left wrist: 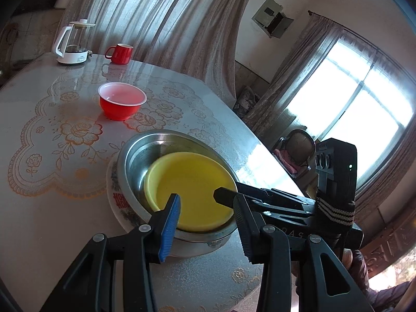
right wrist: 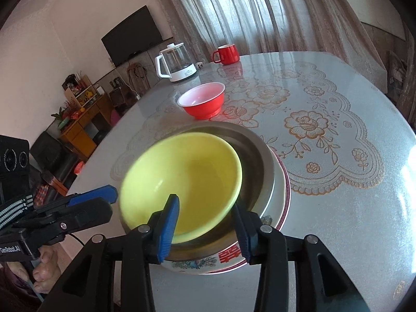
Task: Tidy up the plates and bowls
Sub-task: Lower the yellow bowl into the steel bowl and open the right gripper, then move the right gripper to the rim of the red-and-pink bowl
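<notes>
On the near part of a glass-topped table with a floral lace pattern: a stack of three dishes. Bottom, a white plate with a dark red rim band and red characters; on it a steel basin; inside that, a yellow bowl, tilted, its near rim low and its far rim leaning toward the basin's wall.

Right gripper: blue-padded fingers spread, straddling the near edge of the stack, one finger over the bowl's inner wall, the other outside at the basin's rim. Pads do not appear to press on anything.

Left gripper: fingers spread either side of the bowl's near rim, pads apart from it. In the left wrist view the right gripper's dark tip reaches over the bowl from the right.

Farther back, well apart from the stack: a red bowl with white inside, upright. Beyond it a red mug and a glass kettle on a white base.
</notes>
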A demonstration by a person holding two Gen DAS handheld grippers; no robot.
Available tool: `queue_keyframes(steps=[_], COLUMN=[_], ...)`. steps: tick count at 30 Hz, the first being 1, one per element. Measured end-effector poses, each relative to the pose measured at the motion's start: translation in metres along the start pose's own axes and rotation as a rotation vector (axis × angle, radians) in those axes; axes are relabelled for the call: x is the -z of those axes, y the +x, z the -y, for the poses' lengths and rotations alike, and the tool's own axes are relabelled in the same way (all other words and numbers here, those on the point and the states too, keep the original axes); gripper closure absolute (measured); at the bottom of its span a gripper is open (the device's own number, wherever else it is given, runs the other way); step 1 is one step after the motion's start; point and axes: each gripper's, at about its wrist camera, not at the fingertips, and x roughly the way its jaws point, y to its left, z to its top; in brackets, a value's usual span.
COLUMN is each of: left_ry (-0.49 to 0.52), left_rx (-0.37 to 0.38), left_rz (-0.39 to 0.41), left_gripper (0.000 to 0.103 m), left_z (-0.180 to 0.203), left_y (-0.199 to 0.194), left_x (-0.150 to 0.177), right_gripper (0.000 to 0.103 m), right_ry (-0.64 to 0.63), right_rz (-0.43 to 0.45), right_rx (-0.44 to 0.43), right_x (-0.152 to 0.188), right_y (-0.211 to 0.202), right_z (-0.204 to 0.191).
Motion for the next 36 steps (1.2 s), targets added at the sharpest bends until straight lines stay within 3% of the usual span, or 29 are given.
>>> queue_keyframes(steps=[4,11,17,24,36], left_ry=[-0.002,-0.031,-0.02,-0.026,-0.039], left_rx=[-0.007,-0.057,-0.207,-0.329,-0.438], left_rz=[-0.002,0.014,-0.008,-0.006,-0.006], left_gripper=[0.061,0.058,0.054,0.053,0.052], left_z=[-0.001,-0.007,-0.014,-0.025,-0.039], left_y=[0.0,0.001,0.006,0.006,0.0], left_x=[0.0,-0.003,-0.003,-0.004,-0.001], right_gripper=[0.06,0.061,0.06,0.06,0.06], right_ry=[-0.081,-0.109,-0.111,-0.11,-0.085], right_rz=[0.003,0.0,0.005,0.005,0.009], right_rx=[0.08,0.086,0.083,0.062,0.05], right_x=[0.002,0.003,0.003,0.004,0.004], right_y=[0.007,0.011,0.013,0.012,0.011], right_z=[-0.013,-0.015,-0.016,-0.017,-0.016])
